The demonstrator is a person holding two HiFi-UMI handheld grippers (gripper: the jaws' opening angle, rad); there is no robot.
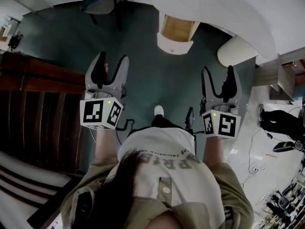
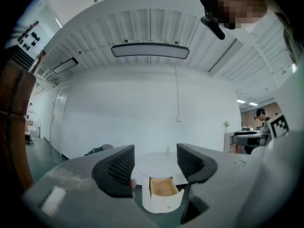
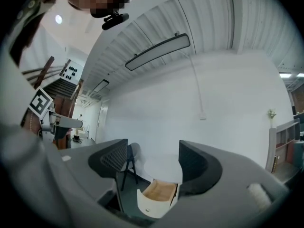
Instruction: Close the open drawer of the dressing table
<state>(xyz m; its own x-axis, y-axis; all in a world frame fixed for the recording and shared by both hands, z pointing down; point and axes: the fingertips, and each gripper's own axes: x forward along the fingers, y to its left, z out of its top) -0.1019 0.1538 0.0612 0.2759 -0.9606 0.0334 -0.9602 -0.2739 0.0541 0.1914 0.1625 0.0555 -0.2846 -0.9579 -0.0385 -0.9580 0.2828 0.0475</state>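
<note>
Grey left tongs (image 1: 113,62) stand wide apart with nothing between them; right tongs (image 1: 219,74) gape empty likewise; both hang above the dark floor (image 1: 157,80), well apart from the drawer (image 1: 176,30); it juts open, wood-lined, under the white round tabletop (image 1: 224,8); a chair (image 1: 100,1) stands left.

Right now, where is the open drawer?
Head view, top centre: the open drawer juts from the white dressing table, ahead of and between the left gripper and right gripper, untouched.
</note>
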